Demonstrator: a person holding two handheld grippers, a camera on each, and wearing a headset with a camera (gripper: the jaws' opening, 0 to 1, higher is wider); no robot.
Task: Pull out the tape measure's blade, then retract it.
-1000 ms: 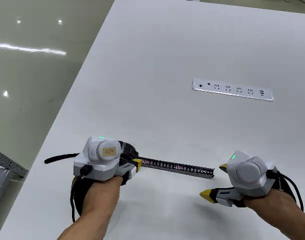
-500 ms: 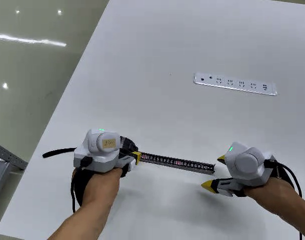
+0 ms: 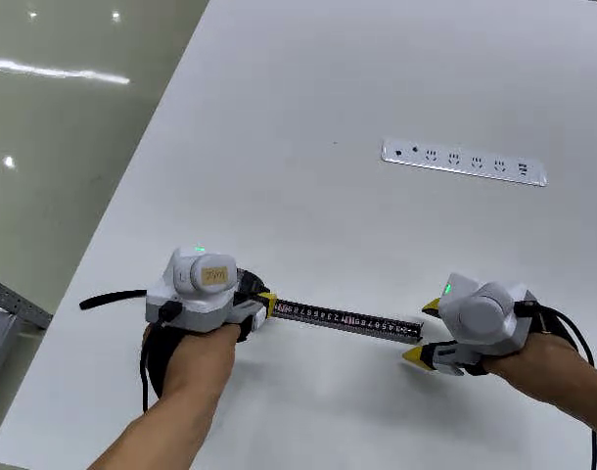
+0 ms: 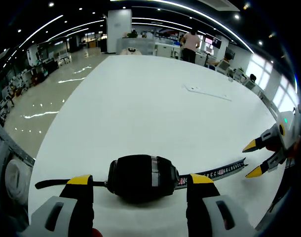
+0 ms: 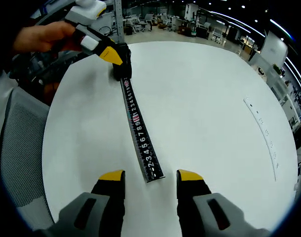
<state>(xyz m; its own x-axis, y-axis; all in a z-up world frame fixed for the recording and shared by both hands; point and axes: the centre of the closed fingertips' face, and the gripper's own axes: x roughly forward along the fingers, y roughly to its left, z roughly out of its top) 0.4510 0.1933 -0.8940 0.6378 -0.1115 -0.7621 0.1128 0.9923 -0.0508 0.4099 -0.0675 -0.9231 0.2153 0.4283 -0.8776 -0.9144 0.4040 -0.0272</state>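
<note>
Pull-out stage: judged complete or nearly so. The tape measure (image 5: 122, 65) sits at the near left of the white bench (image 3: 308, 117), and its blade (image 3: 343, 320) is drawn out to the right, lying flat on the surface with the printed numbers facing up. The left gripper (image 4: 140, 180) has its jaws set narrow on either side of the black case and appears to clamp it, pinning it to the bench. A black strap (image 3: 113, 297) trails from the case toward the left edge. The right gripper (image 5: 150, 177) is at the near right, with its jaws standing wide. The free end of the blade lies between the two yellow tips, but neither tip is seen pressing on it, so the end is judged not to be held. Retraction stage: not yet done, as the blade is out of the case along its visible length. It cannot be told from these views whether a lock on the case is holding the blade out. Remaining work, by judgement, is to let the blade run back into the case while the left jaws keep the case steady. A white power strip (image 3: 465, 162) lies well apart at the far right and is clear of the blade's path.
</note>
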